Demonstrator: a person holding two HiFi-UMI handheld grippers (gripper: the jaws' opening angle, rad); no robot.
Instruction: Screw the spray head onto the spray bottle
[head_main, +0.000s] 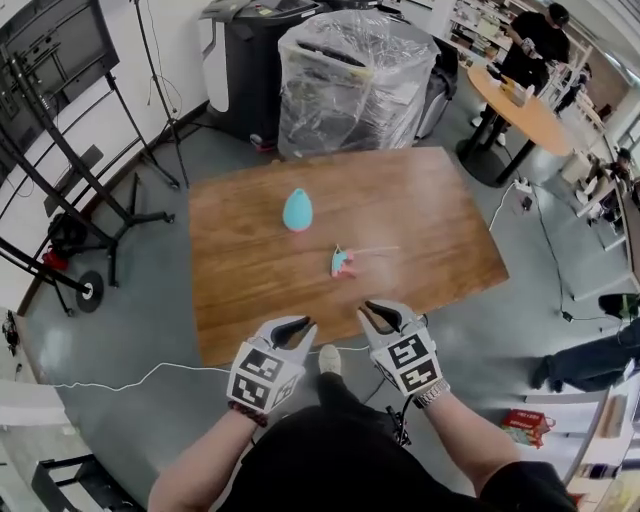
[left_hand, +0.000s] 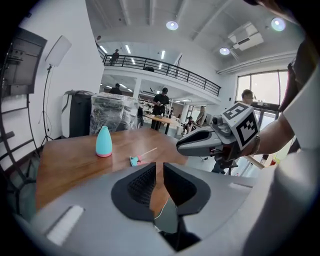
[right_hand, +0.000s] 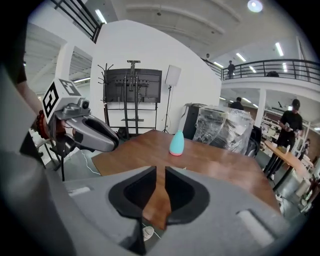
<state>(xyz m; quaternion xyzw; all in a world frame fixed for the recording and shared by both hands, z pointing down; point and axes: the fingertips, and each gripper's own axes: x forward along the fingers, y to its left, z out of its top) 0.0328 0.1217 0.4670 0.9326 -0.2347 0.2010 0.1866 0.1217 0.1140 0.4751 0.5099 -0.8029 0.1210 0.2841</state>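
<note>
— Start at the left. What is the left tool (head_main: 298, 328) doing?

— It hangs off the near edge of the wooden desk (head_main: 430, 235), over the floor, tipped a little downward. In the left gripper view its jaws (left_hand: 159, 167) are drawn almost together, with only a thin slit between the dark pads and nothing in that slit.

— So it carries nothing. And on the desk?

— The spray bottle (head_main: 297, 209) comes next, teal with a pink foot. It stands upright near the middle of the desk, well away from both tools. It also shows in the left gripper view (left_hand: 103, 142) and in the right gripper view (right_hand: 176, 143).

— Where is the spray head?

— The spray head (head_main: 342, 262) lies on the desk to the right of the bottle and nearer the person, apart from it. It is pink and teal, and its thin tube stretches off to the right. The left gripper view shows it too (left_hand: 135, 160).

— And the right tool?

— The right tool (head_main: 378, 316) sits just over the near edge of the desk, beside the left one but not touching it. In its own view the jaws (right_hand: 160, 172) are likewise nearly closed and grip nothing. The desk's wood shows through the narrow gap.

— Anything behind?

— A plastic-wrapped bulk (head_main: 355, 80) stands beyond the far edge of the desk.
</note>
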